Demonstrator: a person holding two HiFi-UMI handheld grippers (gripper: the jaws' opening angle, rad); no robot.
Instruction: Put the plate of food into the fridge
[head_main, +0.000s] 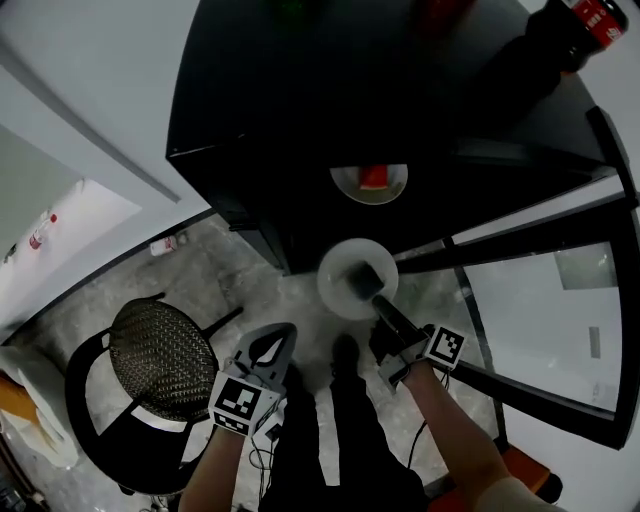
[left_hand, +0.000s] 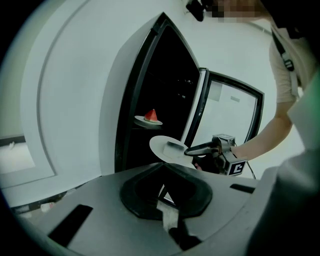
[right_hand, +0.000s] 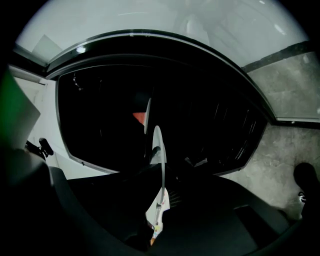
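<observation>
A white plate (head_main: 345, 268) hangs level in front of the open black fridge (head_main: 300, 110), with my right gripper (head_main: 366, 284) shut on its near rim. One dark finger lies across the plate's top. In the right gripper view the plate (right_hand: 159, 150) shows edge-on between the jaws. A second plate with a red watermelon slice (head_main: 370, 181) sits on a shelf inside the fridge; it also shows in the left gripper view (left_hand: 149, 118). My left gripper (head_main: 276, 338) hangs lower left, shut and holding nothing. From the left gripper view I see the right gripper (left_hand: 200, 149) and the held plate (left_hand: 165, 148).
The fridge's glass door (head_main: 540, 300) stands swung open at the right. A cola bottle (head_main: 588, 22) stands on top of the fridge. A black mesh chair (head_main: 155, 350) is on the grey floor at the left, and a small bottle (head_main: 165, 244) lies by the wall.
</observation>
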